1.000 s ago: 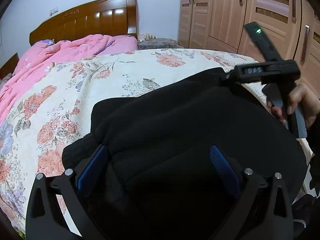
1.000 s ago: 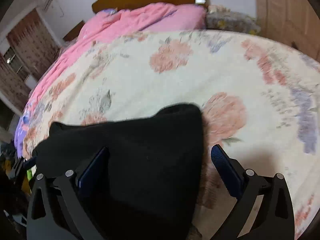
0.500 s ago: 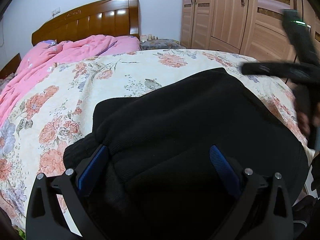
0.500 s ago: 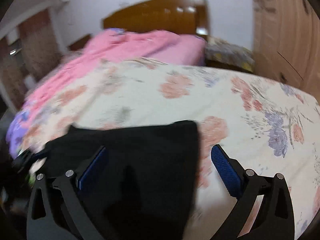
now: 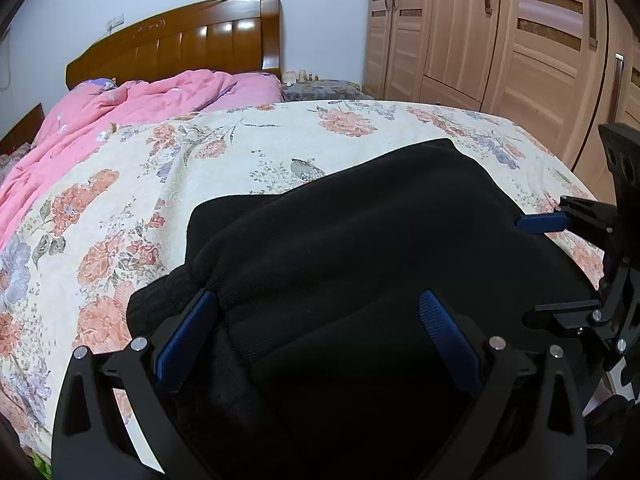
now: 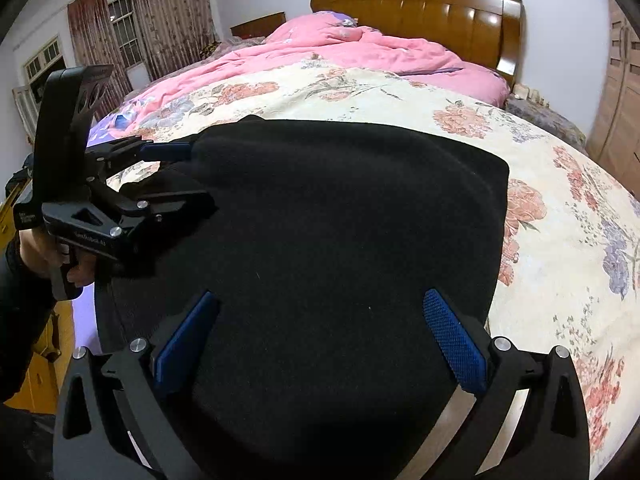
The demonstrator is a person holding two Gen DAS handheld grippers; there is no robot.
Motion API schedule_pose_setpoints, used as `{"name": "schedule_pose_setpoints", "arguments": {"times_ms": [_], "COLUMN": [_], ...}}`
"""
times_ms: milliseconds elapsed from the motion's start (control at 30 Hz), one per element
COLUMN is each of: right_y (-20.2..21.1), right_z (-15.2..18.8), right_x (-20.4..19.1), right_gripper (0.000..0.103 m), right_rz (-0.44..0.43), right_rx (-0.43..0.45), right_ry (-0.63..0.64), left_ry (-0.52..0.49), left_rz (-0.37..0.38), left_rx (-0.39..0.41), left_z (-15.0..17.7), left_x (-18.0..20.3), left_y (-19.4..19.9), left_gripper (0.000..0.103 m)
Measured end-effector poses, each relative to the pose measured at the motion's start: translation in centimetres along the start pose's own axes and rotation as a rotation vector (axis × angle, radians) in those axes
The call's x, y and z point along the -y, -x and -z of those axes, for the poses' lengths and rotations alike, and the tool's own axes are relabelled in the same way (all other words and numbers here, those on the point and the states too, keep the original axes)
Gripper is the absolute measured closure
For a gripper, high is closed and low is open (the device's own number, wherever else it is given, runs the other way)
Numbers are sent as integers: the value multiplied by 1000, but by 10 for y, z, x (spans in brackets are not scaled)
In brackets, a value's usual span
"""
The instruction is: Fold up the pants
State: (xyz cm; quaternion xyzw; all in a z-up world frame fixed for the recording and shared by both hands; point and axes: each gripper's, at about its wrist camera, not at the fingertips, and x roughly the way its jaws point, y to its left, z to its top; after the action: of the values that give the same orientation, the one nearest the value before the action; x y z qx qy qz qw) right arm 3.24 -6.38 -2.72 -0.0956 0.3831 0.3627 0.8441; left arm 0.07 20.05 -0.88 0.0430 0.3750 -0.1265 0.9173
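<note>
Black pants point(image 5: 360, 240) lie folded into a thick rectangle on the floral bedspread point(image 5: 120, 208), near the bed's foot. In the left wrist view my left gripper point(image 5: 318, 332) is open, its blue pads spread over the near left part of the pants. Its fingers enclose no cloth. In the right wrist view the pants point(image 6: 340, 208) fill the middle and my right gripper point(image 6: 320, 336) is open just above them. The left gripper point(image 6: 188, 176), held by a hand point(image 6: 44, 256), sits at the pants' left edge. The right gripper point(image 5: 528, 268) shows at the pants' right edge.
A pink quilt point(image 6: 360, 48) is bunched at the head of the bed below a wooden headboard point(image 6: 420, 8). Wooden wardrobes point(image 5: 500, 40) stand along the right side. A bedside table point(image 5: 320, 88) sits by the headboard. Curtained windows point(image 6: 120, 28) are at the far left.
My right gripper has drawn back from the pants' far right corner to the near right edge, and its view has swung left. The left gripper has stayed put, open.
</note>
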Motion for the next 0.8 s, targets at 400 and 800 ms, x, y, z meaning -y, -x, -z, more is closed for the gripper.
{"name": "schedule_pose_setpoints", "arguments": {"times_ms": [400, 800], "right_y": [26, 111], "right_z": [25, 18], "right_x": [14, -7], "right_gripper": [4, 5], "right_rz": [13, 98], "right_rx": [25, 147], "right_ry": [-66, -90], "left_ry": [-96, -51], "left_rz": [-21, -60], "left_rx": [-48, -49], "left_z": [-8, -13], "left_x": [42, 57], "left_y": [-10, 30], "left_gripper": [2, 2]}}
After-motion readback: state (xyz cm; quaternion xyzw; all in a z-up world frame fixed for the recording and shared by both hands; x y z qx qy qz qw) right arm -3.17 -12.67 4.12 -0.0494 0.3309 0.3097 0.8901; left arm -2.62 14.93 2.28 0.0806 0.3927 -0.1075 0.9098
